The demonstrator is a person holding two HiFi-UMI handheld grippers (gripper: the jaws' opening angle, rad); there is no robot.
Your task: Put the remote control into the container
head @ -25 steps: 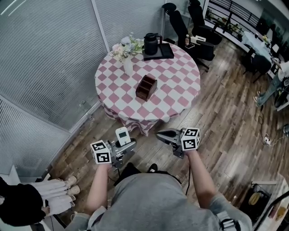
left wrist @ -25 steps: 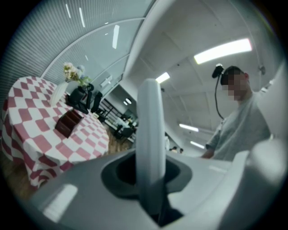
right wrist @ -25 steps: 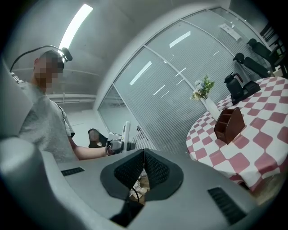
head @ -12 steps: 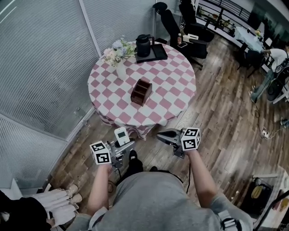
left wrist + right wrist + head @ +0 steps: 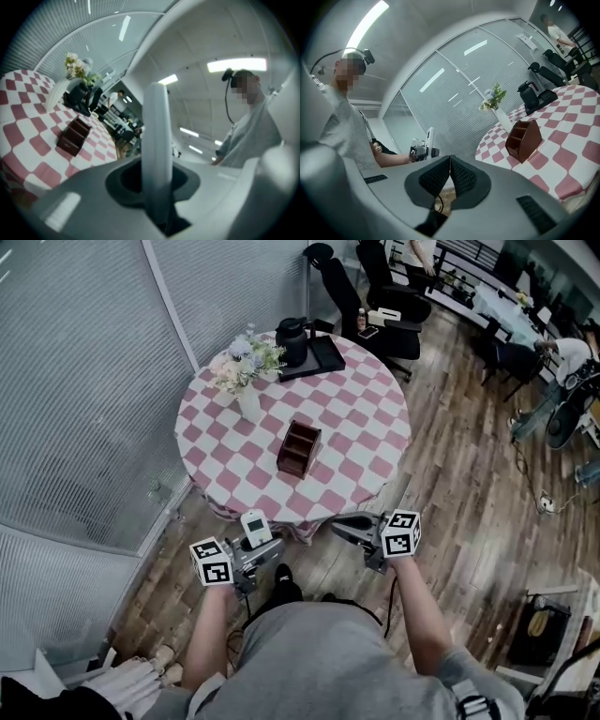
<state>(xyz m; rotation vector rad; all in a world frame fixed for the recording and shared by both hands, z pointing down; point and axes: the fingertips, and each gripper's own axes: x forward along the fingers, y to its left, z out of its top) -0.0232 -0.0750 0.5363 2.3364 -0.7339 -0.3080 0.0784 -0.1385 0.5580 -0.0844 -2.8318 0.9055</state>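
My left gripper (image 5: 255, 542) is shut on a white remote control (image 5: 254, 527), which stands upright between its jaws; in the left gripper view the remote control (image 5: 156, 154) fills the middle as a pale bar. My right gripper (image 5: 343, 521) is shut with nothing in it, its black pads (image 5: 457, 176) pressed together. Both hang over the wooden floor, just short of the near edge of a round table (image 5: 349, 474). The container (image 5: 299, 447), a dark brown wooden organiser with open compartments, stands near the table's middle; the same container (image 5: 73, 135) (image 5: 525, 139) shows in both gripper views.
On the pink-and-white checked cloth stand a white vase of flowers (image 5: 246, 381) and a black kettle on a black tray (image 5: 302, 345) at the far side. Office chairs (image 5: 370, 296) lie beyond the table. Glass partitions with blinds (image 5: 84, 390) run along the left. A seated person's feet (image 5: 141, 673) are at lower left.
Both grippers and I have come closer to the table; its near edge now lies just ahead of the jaws. The remote control stays gripped in the left gripper.
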